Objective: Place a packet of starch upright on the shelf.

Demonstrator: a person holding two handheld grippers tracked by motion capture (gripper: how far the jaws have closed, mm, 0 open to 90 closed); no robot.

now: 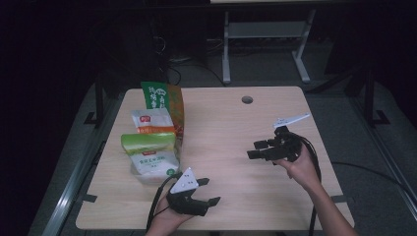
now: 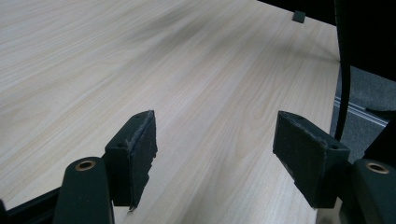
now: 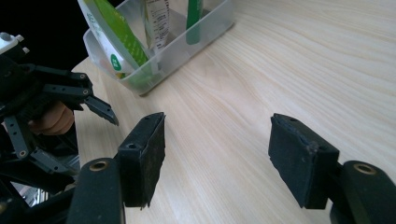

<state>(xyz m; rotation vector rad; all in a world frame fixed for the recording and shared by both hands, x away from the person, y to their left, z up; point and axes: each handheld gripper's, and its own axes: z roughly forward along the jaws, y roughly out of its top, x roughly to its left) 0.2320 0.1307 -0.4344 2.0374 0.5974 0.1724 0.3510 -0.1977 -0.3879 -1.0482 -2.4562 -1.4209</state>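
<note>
My left gripper [image 1: 210,191] lies near the table's front edge, held in a hand, its jaws pointing right and open. In the left gripper view the left gripper [image 2: 215,135] has only bare wood between its pads. Right of centre, my right gripper [image 1: 253,149] points left toward a clear plastic bin [image 1: 142,178] and is open. Nothing sits between the pads of the right gripper [image 3: 217,140] in its own view, where the left gripper [image 3: 100,100] shows at the left. The bin [image 3: 187,46] holds three upright snack bags: a green one [image 1: 160,96], a white-and-orange one [image 1: 152,120] and a green-and-white one [image 1: 150,150].
The light wooden table [image 1: 236,118] has a round cable hole [image 1: 247,100] near its far edge. Bare wood lies between the two grippers. A black cable [image 2: 344,70] hangs at the table's right edge. Dark floor and a desk frame [image 1: 265,44] lie beyond the table.
</note>
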